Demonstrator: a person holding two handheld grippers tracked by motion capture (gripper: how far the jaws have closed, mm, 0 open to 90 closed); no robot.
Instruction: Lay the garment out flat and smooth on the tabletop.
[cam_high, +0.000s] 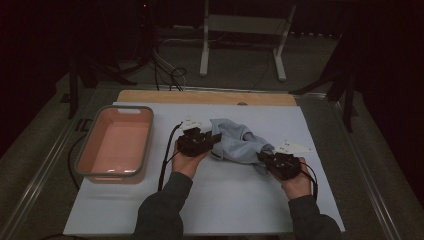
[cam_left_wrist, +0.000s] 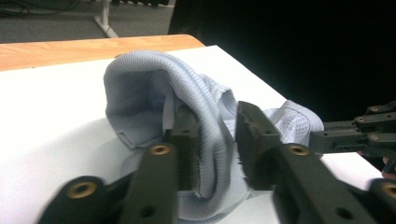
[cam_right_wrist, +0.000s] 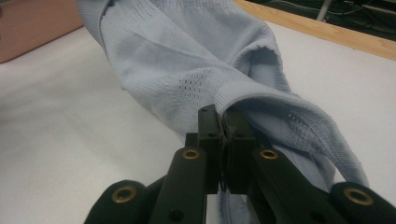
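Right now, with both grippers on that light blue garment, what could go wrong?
The left gripper has its jaws apart around the ribbed hem of the garment, with a gap at one pad, so that end could slip out and drop. The right gripper pinches only a thin edge, so a pull might tug it free or stretch the knit.

High view looks down; gripper views closely share the cloth (cam_left_wrist: 154, 93).
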